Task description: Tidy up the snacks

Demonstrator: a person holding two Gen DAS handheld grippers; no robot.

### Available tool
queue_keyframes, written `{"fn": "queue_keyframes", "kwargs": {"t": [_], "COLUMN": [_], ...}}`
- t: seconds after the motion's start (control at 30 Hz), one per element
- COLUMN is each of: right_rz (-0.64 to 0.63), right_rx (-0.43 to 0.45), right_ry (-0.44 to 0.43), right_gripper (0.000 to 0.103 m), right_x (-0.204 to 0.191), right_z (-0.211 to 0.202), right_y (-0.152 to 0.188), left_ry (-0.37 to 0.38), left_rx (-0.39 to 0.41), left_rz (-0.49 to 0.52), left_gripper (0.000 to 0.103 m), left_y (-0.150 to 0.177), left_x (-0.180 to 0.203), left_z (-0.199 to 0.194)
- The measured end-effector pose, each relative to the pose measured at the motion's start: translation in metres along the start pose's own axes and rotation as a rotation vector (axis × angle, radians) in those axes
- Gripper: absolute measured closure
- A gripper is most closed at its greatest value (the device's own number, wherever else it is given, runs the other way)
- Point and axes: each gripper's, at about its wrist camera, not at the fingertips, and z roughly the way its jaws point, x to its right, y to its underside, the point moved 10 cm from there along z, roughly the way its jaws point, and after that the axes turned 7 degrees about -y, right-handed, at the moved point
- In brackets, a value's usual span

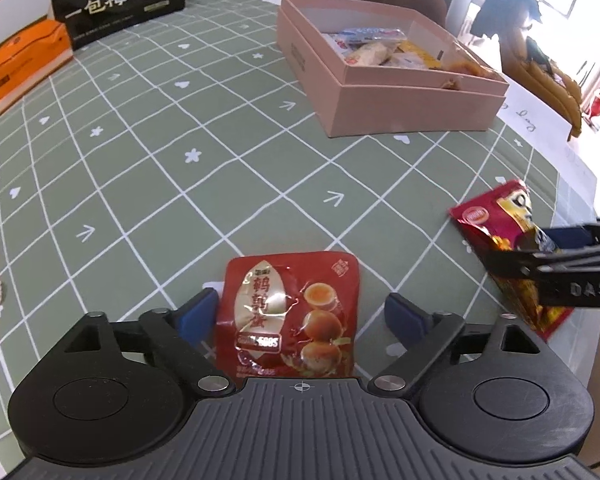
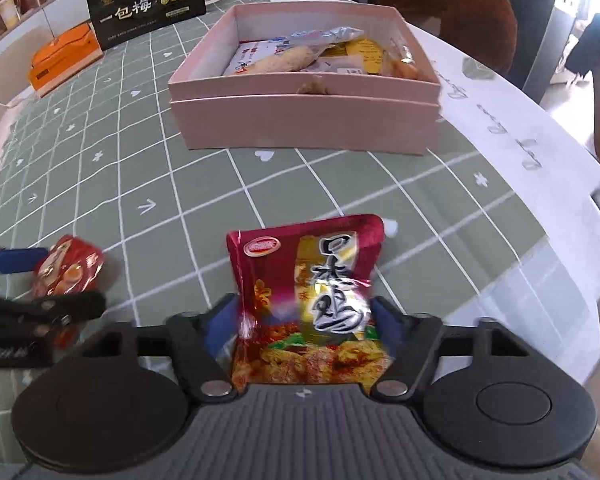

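Tablecloth of green grid-patterned fabric (image 1: 148, 168) carries an open pink cardboard box (image 2: 304, 120) of snacks. Right gripper (image 2: 304, 320) clamps a crimson foil snack bag (image 2: 312, 292); left gripper (image 1: 300, 316) gapes around a flat red egg pouch (image 1: 288, 312).

both wrist cameras look steeply down, close over the table, sharing the pink box (image 1: 380, 92) (image 2: 304, 120) ahead.
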Motion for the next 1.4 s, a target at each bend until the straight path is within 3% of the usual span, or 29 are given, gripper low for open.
{"fn": "queue_keyframes", "kwargs": {"t": [0.1,0.13,0.3,0.43,0.53,0.6,0.63,0.7,0.73,0.77,0.93,1.03,1.23,1.4], "right_rz": [0.023,0.030,0.066,0.083,0.078,0.063,0.064,0.085,0.099,0.116,0.191,0.157,0.080,0.110], "right_rx": [0.010,0.016,0.058,0.079,0.105,0.089,0.076,0.052,0.049,0.043,-0.042,-0.041,-0.087,-0.072], "right_ry": [0.001,0.001,-0.035,-0.054,-0.049,-0.043,-0.042,-0.040,-0.041,-0.046,-0.084,-0.050,0.114,0.115], "right_gripper": [0.039,0.040,0.044,0.088,0.088,0.088,0.082,0.057,0.040,0.033,0.029,0.020,0.006,0.000], "right_x": [0.008,0.011,0.023,0.032,0.037,0.038,0.038,0.039,0.040,0.039,0.023,0.008,-0.009,-0.014], "right_z": [-0.008,-0.010,-0.030,-0.048,-0.057,-0.056,-0.054,-0.049,-0.046,-0.043,-0.016,-0.007,0.013,0.022], "right_y": [0.007,0.009,0.010,0.006,-0.001,-0.002,0.000,0.006,0.009,0.013,0.023,0.017,0.012,0.006], "left_ry": [-0.023,-0.061,-0.057,-0.028,0.013,0.044,0.054,0.064,0.061,0.056,0.024,0.033,0.069,0.096], "left_rx": [0.014,0.028,0.071,0.177,0.235,0.224,0.208,0.179,0.166,0.155,0.079,0.037,0.040,0.022], "left_rz": [0.016,0.015,-0.007,-0.022,-0.048,-0.065,-0.073,-0.074,-0.076,-0.081,-0.167,-0.200,-0.211,-0.231], "left_gripper": [0.015,0.027,0.028,0.028,0.028,0.028,0.028,0.027,0.027,0.027,0.027,0.027,0.027,0.027], "left_y": [0.001,0.001,0.005,-0.013,-0.038,-0.048,-0.049,-0.045,-0.038,-0.033,-0.011,-0.002,0.004,0.007], "left_x": [0.000,-0.002,-0.002,0.006,0.012,0.017,0.018,0.021,0.021,0.020,0.004,-0.002,-0.004,-0.008], "left_z": [-0.001,-0.004,-0.013,-0.040,-0.057,-0.060,-0.059,-0.057,-0.057,-0.055,-0.042,-0.037,-0.041,-0.037]}}
